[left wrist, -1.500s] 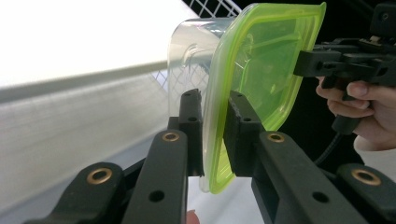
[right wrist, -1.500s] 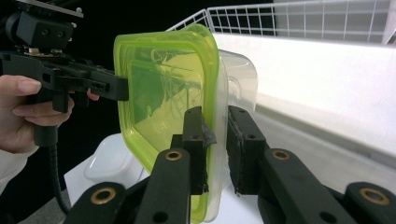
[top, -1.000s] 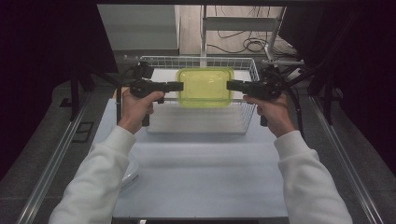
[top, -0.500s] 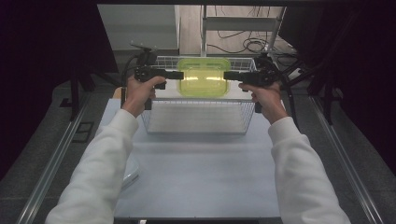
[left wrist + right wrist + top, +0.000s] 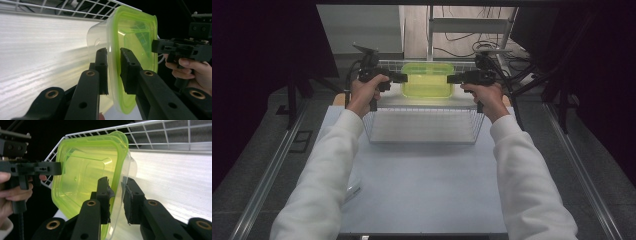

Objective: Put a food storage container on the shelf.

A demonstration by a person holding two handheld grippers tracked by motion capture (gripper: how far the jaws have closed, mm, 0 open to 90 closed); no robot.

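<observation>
Green-lidded container (image 5: 428, 80) between 2 tongs, over wire basket (image 5: 424, 125).

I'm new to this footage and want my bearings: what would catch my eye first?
A clear plastic container with a bright lime-green lid, carried level above the far end of a white wire basket. The left gripper and right gripper each straddle its rim from opposite sides. White-sleeved forearms reach in from the near edge.
</observation>
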